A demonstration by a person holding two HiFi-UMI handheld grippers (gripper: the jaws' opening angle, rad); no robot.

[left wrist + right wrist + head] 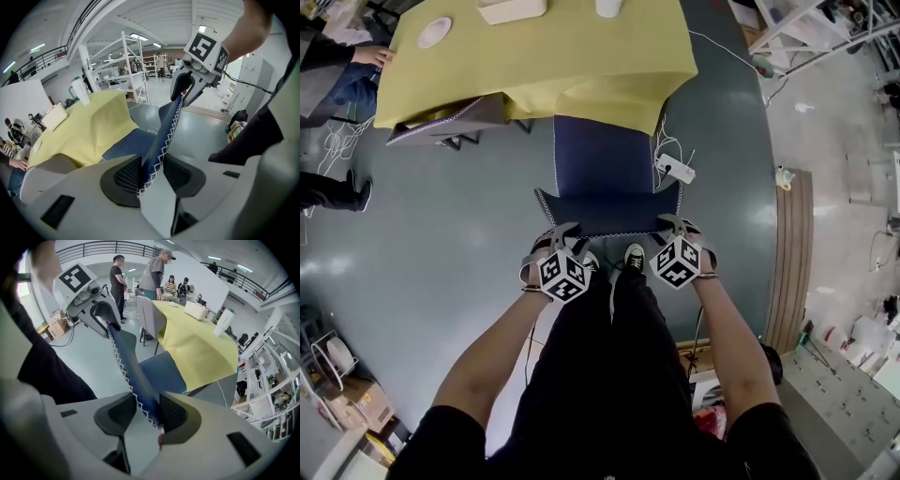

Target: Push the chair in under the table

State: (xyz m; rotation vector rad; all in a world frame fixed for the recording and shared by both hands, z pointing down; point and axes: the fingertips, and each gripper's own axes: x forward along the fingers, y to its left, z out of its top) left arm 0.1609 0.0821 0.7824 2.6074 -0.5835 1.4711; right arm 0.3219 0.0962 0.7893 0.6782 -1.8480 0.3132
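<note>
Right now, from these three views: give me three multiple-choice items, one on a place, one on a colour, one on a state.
1. Where is the white power strip relative to the blue chair?
A on its seat. B on the floor, to its right in the head view. C hung over it.
2. What colour is the tablecloth?
A red. B white. C yellow.
3. What state are the left claw and right claw in?
A both shut on the chair's backrest. B both open and empty. C one open, one shut.

Key:
1 B: it lies on the grey floor by the seat's right edge.
2 C: the cloth shows yellow in every view.
3 A: each gripper view shows the stitched blue edge pinched between the pads.
</note>
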